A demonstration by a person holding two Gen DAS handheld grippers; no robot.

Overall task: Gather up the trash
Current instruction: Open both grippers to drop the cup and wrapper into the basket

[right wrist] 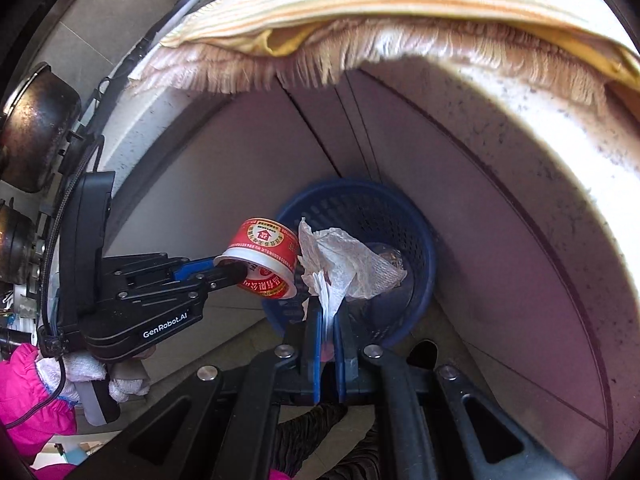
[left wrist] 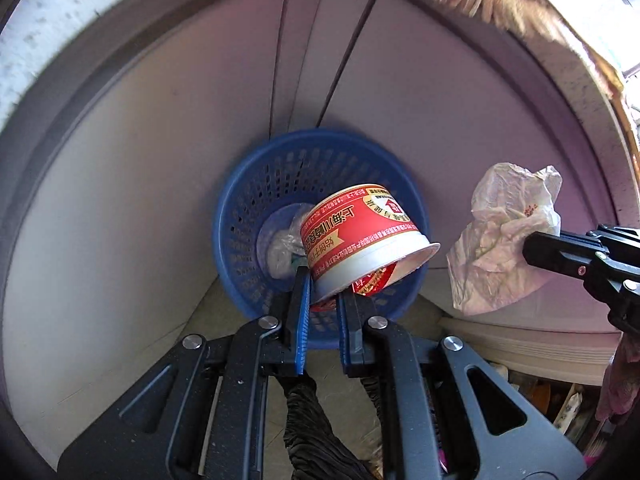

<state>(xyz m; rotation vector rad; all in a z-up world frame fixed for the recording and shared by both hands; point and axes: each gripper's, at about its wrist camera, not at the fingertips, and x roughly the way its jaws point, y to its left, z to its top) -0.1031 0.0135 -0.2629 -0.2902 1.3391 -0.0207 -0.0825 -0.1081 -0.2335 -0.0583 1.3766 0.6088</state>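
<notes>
My left gripper (left wrist: 324,294) is shut on the rim of a red and white paper bowl (left wrist: 360,236), which hangs tilted over a blue perforated basket (left wrist: 240,220) on the floor. Clear plastic waste (left wrist: 280,246) lies at the basket's bottom. My right gripper (right wrist: 328,314) is shut on a crumpled white tissue (right wrist: 348,264), held above the near rim of the basket (right wrist: 420,248). The right wrist view shows the left gripper (right wrist: 228,270) with the bowl (right wrist: 268,252) just left of the tissue. In the left wrist view, the right gripper (left wrist: 532,248) holds the tissue (left wrist: 504,240) to the right of the basket.
The basket stands against pale cabinet doors (left wrist: 140,160) under a speckled counter edge (right wrist: 560,160). A fringed striped cloth (right wrist: 320,12) hangs over the counter. A dark pan (right wrist: 36,128) sits upper left. A pink sleeve (right wrist: 24,392) and white-gloved hand (right wrist: 88,368) hold the left gripper.
</notes>
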